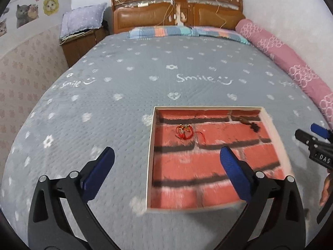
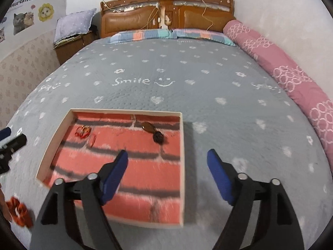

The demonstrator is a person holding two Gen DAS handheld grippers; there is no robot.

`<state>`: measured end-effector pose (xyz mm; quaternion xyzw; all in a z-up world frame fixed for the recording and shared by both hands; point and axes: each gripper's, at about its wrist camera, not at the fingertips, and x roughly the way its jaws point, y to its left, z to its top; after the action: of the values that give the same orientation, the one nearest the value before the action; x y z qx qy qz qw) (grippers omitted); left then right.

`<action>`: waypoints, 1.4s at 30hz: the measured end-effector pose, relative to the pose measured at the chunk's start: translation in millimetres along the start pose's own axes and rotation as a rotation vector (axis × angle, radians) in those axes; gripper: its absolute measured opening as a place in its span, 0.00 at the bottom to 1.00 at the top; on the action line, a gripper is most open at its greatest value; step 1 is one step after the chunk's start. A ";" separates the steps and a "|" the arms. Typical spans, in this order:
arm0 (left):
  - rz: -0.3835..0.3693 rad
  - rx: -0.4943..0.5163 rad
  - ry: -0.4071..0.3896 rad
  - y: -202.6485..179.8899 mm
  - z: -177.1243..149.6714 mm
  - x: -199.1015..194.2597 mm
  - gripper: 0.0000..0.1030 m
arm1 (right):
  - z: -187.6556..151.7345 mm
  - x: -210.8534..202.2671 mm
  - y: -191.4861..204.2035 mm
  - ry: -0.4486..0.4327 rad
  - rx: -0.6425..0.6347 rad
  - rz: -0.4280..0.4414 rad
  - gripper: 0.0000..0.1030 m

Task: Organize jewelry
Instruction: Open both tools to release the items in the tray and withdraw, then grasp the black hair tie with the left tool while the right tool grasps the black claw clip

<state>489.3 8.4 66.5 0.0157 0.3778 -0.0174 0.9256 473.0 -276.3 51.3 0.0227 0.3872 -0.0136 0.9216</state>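
A shallow white-rimmed box (image 1: pixel 150 145) with a red brick-pattern floor lies on the grey bedspread; it also shows in the right wrist view (image 2: pixel 183 145). Inside lie a red cord bracelet with gold beads (image 1: pixel 184 131) (image 2: pixel 84 132) and a brown pendant with a dark bead cluster (image 1: pixel 249 124) (image 2: pixel 154 132). My left gripper (image 1: pixel 166 156) is open and empty above the box's near left corner. My right gripper (image 2: pixel 167 157) is open and empty above the box's right side; its tip shows at the right in the left wrist view (image 1: pixel 312 135).
A red-orange flower-shaped piece (image 2: pixel 18 210) lies on the bedspread left of the box. Patchwork pillows (image 1: pixel 166 31) and a wooden headboard (image 1: pixel 177 10) are at the far end. A pink rolled quilt (image 1: pixel 291 62) runs along the right wall. A nightstand (image 1: pixel 81 41) stands far left.
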 end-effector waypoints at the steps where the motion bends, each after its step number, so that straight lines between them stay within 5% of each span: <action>1: -0.009 -0.008 -0.015 1.4 -4.8 -14.5 0.95 | -4.5 -8.0 -3.1 -0.006 0.006 -0.001 0.78; 9: -0.058 -0.042 -0.083 3.0 -55.5 -98.7 0.95 | -77.8 -79.5 -25.2 -0.010 0.071 -0.005 0.78; 18: -0.121 -0.080 -0.063 10.6 -141.9 -149.7 0.95 | -176.9 -139.9 -24.8 -0.012 0.079 0.026 0.78; 29: -0.104 -0.123 -0.021 22.1 -234.8 -175.0 0.95 | -251.2 -185.5 -9.0 -0.027 0.052 0.053 0.78; 42: -0.102 -0.156 0.022 29.2 -306.1 -180.7 0.95 | -307.0 -210.8 1.3 -0.084 0.019 0.016 0.78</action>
<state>147.7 54.2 -25.1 -0.0754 0.3887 -0.0351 0.9176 106.6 -257.3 -12.8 0.0338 0.3479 -0.0107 0.9369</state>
